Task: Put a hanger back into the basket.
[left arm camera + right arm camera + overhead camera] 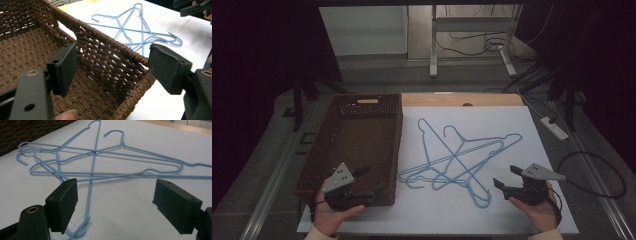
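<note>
Several light blue wire hangers point(457, 157) lie crossed in a loose pile on the white table top, right of a brown wicker basket point(399, 135). My left gripper point(371, 179) hovers open over the basket's near right corner; in the left gripper view its jaws point(112, 60) straddle the woven rim point(105, 37) with the hangers point(140, 30) beyond. My right gripper point(507, 176) is open just right of the pile, holding nothing. In the right gripper view, its jaws point(115, 197) stand wide apart, low over the table, in front of the hangers point(95, 152). The nearest hook lies by the left jaw.
The basket holds nothing that I can see. A white power strip point(554, 127) and a looping black cable point(597, 175) lie off the table's right edge. A desk frame point(434, 45) stands behind. Bare white surface point(512, 125) surrounds the hangers.
</note>
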Demonstrator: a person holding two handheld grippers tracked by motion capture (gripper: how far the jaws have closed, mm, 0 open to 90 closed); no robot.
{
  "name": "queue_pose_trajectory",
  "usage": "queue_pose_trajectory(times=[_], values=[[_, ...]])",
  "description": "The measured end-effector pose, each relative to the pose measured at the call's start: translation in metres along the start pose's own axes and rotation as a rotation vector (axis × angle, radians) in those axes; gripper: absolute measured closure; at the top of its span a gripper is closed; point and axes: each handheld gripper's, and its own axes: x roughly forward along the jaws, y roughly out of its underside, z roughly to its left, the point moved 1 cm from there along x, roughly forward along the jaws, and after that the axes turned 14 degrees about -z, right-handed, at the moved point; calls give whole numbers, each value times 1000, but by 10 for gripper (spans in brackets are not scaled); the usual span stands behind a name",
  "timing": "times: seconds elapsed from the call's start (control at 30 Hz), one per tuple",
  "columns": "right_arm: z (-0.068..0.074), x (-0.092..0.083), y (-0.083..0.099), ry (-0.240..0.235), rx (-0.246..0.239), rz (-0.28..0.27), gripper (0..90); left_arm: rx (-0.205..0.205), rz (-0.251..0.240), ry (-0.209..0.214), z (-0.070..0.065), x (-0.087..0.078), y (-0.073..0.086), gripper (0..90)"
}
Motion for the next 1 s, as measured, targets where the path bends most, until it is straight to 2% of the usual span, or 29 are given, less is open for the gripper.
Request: queue_pose_trajectory(times=[0.37,0.43,0.57,0.83,0.93,0.97,1.0], values=[[0,1,-2,0,-1,2,201,-11,-1,-8,-1,1,-1,251],[0,1,-2,2,-4,9,201,0,-3,-5,-2,0,-2,251],[0,3,-4,9,0,25,201,-5,-7,1,-1,0,-3,251],[16,15,-23,19,-48,117,210,-4,-1,24,-4,3,-1,251],[27,22,-32,23,-75,184,214,-2,-2,24,-5,3,-2,251],[27,22,-32,23,-75,184,214,-2,-2,24,-5,3,-2,251],[32,26,-35,15,-77,220,218,-2,-3,24,-5,3,-2,251]])
